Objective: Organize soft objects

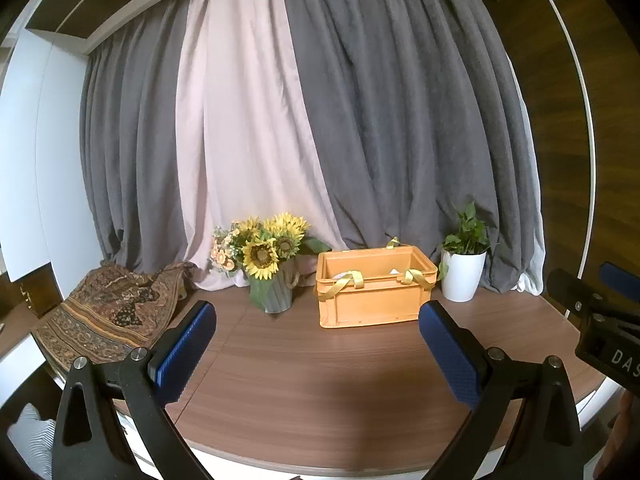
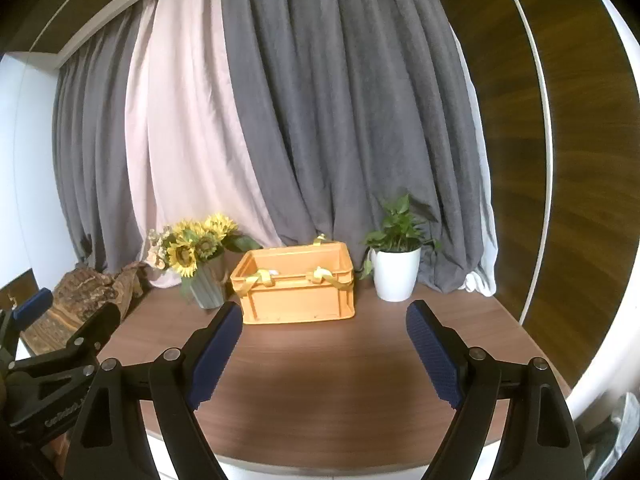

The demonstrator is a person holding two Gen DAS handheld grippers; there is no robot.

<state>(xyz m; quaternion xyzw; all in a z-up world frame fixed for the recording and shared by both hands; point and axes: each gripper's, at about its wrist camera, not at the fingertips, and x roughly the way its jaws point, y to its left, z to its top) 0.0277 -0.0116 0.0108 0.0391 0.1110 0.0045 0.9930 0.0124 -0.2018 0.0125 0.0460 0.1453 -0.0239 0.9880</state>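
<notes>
Cloth (image 1: 105,312) lies heaped left of the crate (image 1: 374,288) — likely next to go in; both tools, left (image 1: 316,354) and right (image 2: 324,354), gape empty.

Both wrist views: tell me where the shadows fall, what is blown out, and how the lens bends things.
Left wrist view: a dark shadow lies on the table between the left gripper fingers; the white wall at left is washed out; curtains bow outward. Right wrist view: the same shadow sits ahead of the right gripper; the wood panel curves and smears near the edge; the crate stays sharp.
</notes>
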